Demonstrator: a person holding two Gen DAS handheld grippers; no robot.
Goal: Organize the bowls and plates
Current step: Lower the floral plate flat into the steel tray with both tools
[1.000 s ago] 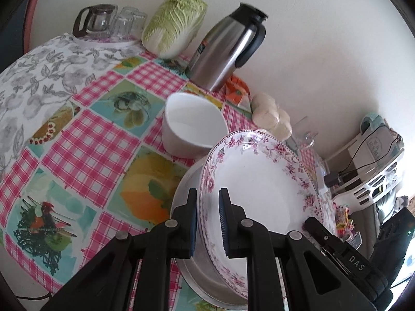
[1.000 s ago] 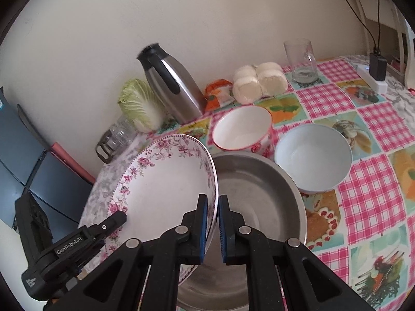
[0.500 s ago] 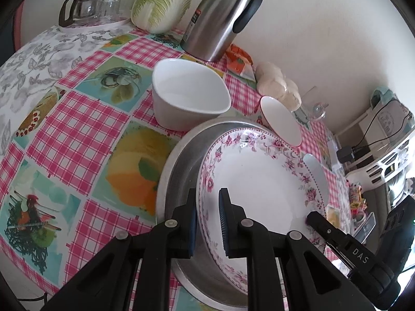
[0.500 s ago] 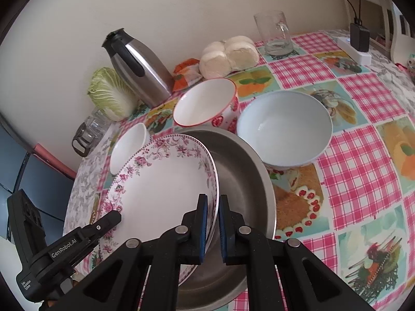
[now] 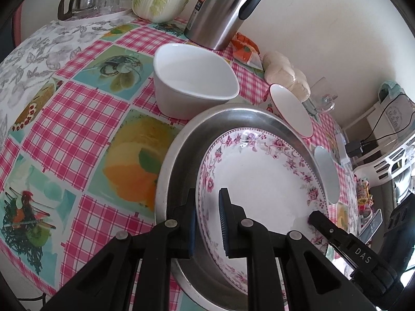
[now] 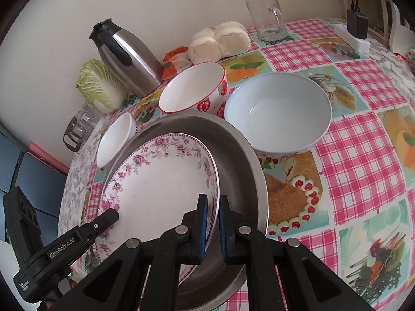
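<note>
In the left wrist view, the left hand-held gripper (image 5: 207,220) is clamped on the near-left rim of the floral plate (image 5: 262,194), which has sunk from a steep tilt above the steel pan (image 5: 176,155) to lie almost flat inside it, so the stacking step looks nearly done. In the right wrist view, the right hand-held gripper (image 6: 210,226) pinches the plate's opposite rim; the round plate has no long axis, faces up, tilted slightly, on the checked tabletop (image 6: 363,155).
</note>
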